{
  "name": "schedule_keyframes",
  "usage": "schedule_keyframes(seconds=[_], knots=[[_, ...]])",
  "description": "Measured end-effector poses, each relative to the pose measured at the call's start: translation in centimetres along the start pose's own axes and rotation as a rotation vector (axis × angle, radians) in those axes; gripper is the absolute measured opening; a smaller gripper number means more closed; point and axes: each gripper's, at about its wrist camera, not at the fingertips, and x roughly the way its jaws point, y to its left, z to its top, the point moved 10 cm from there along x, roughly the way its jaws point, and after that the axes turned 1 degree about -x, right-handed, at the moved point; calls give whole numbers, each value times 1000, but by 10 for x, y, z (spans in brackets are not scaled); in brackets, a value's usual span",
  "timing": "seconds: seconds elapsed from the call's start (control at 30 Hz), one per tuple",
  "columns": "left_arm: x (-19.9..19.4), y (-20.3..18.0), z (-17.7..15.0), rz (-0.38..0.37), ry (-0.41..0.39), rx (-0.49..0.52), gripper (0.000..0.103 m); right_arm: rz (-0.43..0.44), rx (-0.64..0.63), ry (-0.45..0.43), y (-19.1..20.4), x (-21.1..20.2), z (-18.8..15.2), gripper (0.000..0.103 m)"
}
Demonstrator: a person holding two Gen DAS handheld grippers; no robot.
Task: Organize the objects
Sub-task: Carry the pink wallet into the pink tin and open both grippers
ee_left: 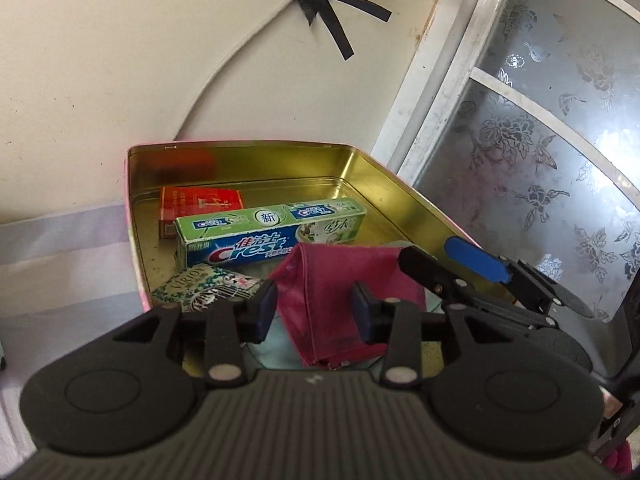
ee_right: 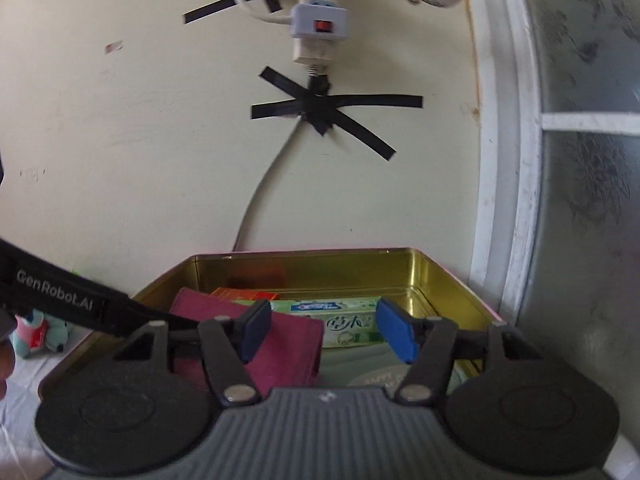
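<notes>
A: While the left gripper (ee_left: 314, 312) stands wide with nothing between its blue pads, what lies nearest it?

B: Item one: magenta cloth pouch (ee_left: 340, 296), folded into a tent shape, inside the gold tin box (ee_left: 280, 160), near front. Judged soft, light, apt to sag or unfold; best pinched on the raised fold ridge, not on a loose edge.

A: And the right gripper (ee_right: 328, 330)?

B: Equally wide, holding nothing, poised above the same tin's near rim. The pouch sits below its left finger.

A: Next outward?

B: Item two: Crest toothpaste carton (ee_left: 272, 236), green and white, lying flat behind the pouch. Stiff cardboard, light, glossy; probably slippery. Take across the narrow width, mid-length, gently enough not to crush it.

Item three: red carton (ee_left: 200, 208), behind the toothpaste, partly hidden. Rigid, small.

Item four: printed packet marked "VIRJOY" (ee_left: 200, 286), front left corner; likely tissues, soft and yielding.

Item five: pale flat object (ee_right: 384, 376) under the pouch; cannot identify.

A: Surroundings?

B: Wall with taped cable (ee_right: 320, 108), power strip (ee_right: 320, 20), frosted window (ee_left: 540, 140).
</notes>
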Motion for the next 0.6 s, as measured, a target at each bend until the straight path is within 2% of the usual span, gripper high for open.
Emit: schedule_keyframes(seconds=[0.17, 0.37, 0.47, 0.6], knots=[[-17, 4, -1, 67, -40, 18, 46, 11, 43, -9, -10, -9, -1, 60], [-55, 6, -6, 141, -80, 34, 46, 65, 86, -42, 6, -35, 8, 60], [-73, 15, -17, 189, -78, 32, 47, 103, 131, -40, 18, -53, 3, 60], [-94, 37, -38, 294, -50, 39, 47, 143, 163, -21, 40, -70, -7, 60]])
